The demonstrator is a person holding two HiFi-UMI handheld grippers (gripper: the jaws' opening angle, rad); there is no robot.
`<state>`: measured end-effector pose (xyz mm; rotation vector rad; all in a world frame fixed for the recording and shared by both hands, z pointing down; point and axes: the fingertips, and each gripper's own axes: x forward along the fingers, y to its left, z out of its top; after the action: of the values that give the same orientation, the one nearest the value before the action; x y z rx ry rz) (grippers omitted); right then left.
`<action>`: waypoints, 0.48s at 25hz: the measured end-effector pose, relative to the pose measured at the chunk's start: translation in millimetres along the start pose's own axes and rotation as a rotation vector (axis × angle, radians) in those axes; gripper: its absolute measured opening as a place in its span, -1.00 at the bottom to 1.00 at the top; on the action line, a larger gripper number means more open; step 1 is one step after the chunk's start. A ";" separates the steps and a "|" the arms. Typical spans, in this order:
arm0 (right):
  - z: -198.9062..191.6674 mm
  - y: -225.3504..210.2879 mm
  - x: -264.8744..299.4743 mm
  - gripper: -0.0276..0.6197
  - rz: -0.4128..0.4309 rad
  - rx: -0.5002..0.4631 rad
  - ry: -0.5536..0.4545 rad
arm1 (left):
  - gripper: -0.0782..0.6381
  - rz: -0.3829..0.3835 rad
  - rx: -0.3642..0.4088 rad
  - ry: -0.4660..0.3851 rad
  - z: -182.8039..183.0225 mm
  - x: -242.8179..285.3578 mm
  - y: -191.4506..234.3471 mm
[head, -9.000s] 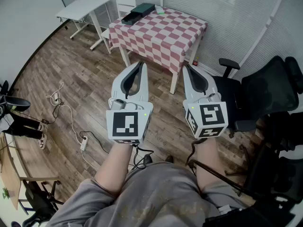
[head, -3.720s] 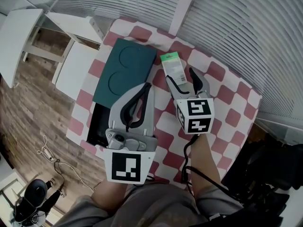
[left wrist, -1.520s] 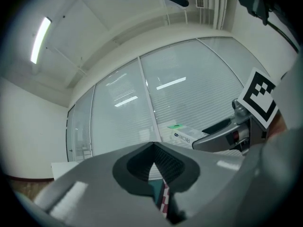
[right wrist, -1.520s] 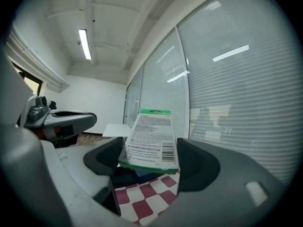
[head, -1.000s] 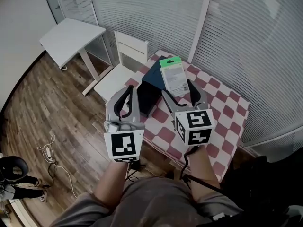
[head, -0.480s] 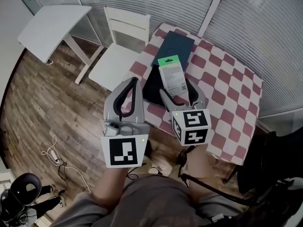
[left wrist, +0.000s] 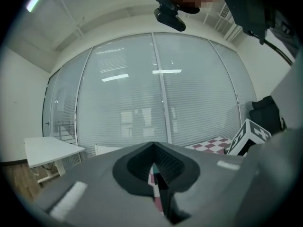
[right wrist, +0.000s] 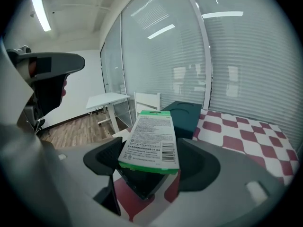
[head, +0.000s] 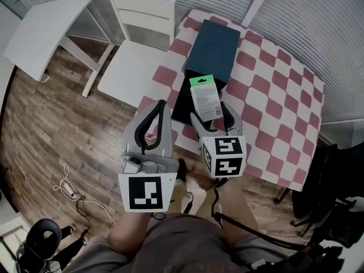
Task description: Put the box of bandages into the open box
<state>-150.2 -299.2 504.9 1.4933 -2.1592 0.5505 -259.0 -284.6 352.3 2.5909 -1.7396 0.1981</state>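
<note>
Right tongs [head: 209,114], pinching the bandages [head: 205,95], are being held over the box [head: 181,104] for release; left tongs [head: 160,104] pressed together.

A red-and-white checked tabletop [head: 273,90] spreads beneath the right gripper [head: 211,114]'s jaws. Left of the left gripper [head: 161,104]'s jaws, a white chair [head: 133,67] and a white desk [head: 42,33] stand on the wood-plank floor [head: 45,124]. Beyond the jaws, slatted blinds [head: 341,38] cover glass walls.
</note>
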 end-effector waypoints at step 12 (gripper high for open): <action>-12.5 7.2 22.9 0.45 -0.004 0.004 0.015 | -0.78 -0.018 -0.013 0.022 -14.0 4.3 8.3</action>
<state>-162.3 -307.2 527.8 1.4903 -2.1451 0.5630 -266.4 -290.5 366.2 2.5845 -1.7035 0.2140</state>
